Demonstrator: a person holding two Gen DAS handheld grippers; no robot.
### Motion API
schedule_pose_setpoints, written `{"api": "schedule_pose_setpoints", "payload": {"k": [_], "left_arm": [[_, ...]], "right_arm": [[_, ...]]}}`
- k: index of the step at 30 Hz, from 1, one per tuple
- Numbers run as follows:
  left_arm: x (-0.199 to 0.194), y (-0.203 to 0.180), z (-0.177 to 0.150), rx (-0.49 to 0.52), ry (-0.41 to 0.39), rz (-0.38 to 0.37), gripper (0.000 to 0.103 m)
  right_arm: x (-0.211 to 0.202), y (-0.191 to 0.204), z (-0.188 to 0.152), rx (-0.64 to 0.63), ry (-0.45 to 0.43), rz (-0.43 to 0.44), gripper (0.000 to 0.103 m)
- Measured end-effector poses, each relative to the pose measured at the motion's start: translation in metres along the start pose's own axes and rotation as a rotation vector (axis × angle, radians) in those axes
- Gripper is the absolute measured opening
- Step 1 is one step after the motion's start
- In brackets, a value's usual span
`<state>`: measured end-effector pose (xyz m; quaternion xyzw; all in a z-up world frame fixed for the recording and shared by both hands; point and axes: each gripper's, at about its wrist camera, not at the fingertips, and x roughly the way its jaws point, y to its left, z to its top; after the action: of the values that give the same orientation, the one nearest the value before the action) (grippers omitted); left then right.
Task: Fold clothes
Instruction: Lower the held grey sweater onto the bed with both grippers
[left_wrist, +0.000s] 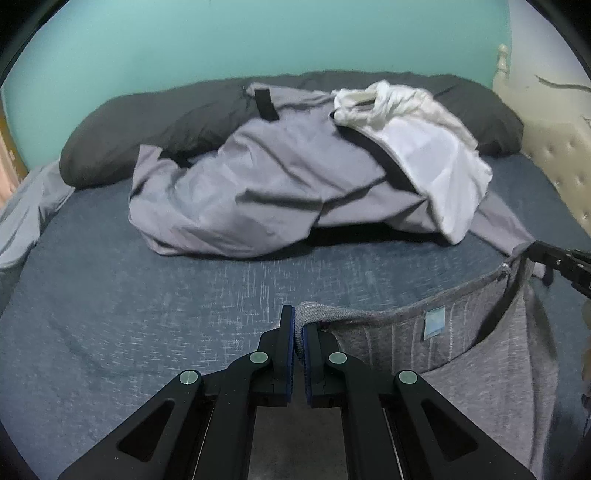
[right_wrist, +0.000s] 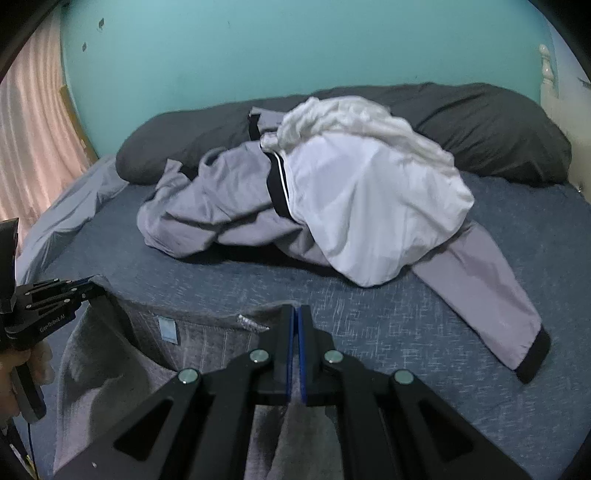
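Observation:
A grey knit garment (left_wrist: 491, 354) with a pale blue label (left_wrist: 434, 322) hangs stretched between my two grippers above the front of the bed. My left gripper (left_wrist: 298, 325) is shut on one top corner of it. My right gripper (right_wrist: 296, 317) is shut on the other top corner (right_wrist: 255, 323); it also shows at the right edge of the left wrist view (left_wrist: 532, 251). The garment (right_wrist: 110, 373) hangs down below both. A pile of clothes lies further back: a lilac-grey jacket (left_wrist: 258, 192) and a white garment (left_wrist: 432, 155) on top of it.
The bed has a blue sheet (left_wrist: 147, 302) and a long dark pillow (left_wrist: 147, 136) along the teal wall. A padded cream headboard (left_wrist: 554, 147) stands at the right. A pink curtain (right_wrist: 33, 155) hangs at the left. The jacket's sleeve (right_wrist: 495, 306) stretches towards the front right.

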<state>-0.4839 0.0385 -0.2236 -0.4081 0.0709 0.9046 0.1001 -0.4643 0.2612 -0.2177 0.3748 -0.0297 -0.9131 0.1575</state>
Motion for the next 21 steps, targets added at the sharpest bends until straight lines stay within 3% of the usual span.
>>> {"api": "schedule_pose_setpoints", "payload": {"k": [9,14,20,21], "left_arm": [[0.051,0.009,-0.013,-0.031,0.048,0.020,0.004],[0.066,0.011,-0.011,-0.026,0.064,0.028,0.004],[0.078,0.017,-0.009,-0.052,0.113,0.006,0.006],[0.077,0.015,-0.008,-0.037,0.110,0.015,0.010]], "right_arm": [[0.047,-0.005,-0.007,0.025,0.054,-0.002,0.002],[0.061,-0.009,-0.007,0.058,0.044,0.020,0.002],[0.078,-0.014,-0.007,0.084,0.094,0.003,0.003],[0.079,-0.015,-0.006,0.088,0.101,-0.009,0.003]]}}
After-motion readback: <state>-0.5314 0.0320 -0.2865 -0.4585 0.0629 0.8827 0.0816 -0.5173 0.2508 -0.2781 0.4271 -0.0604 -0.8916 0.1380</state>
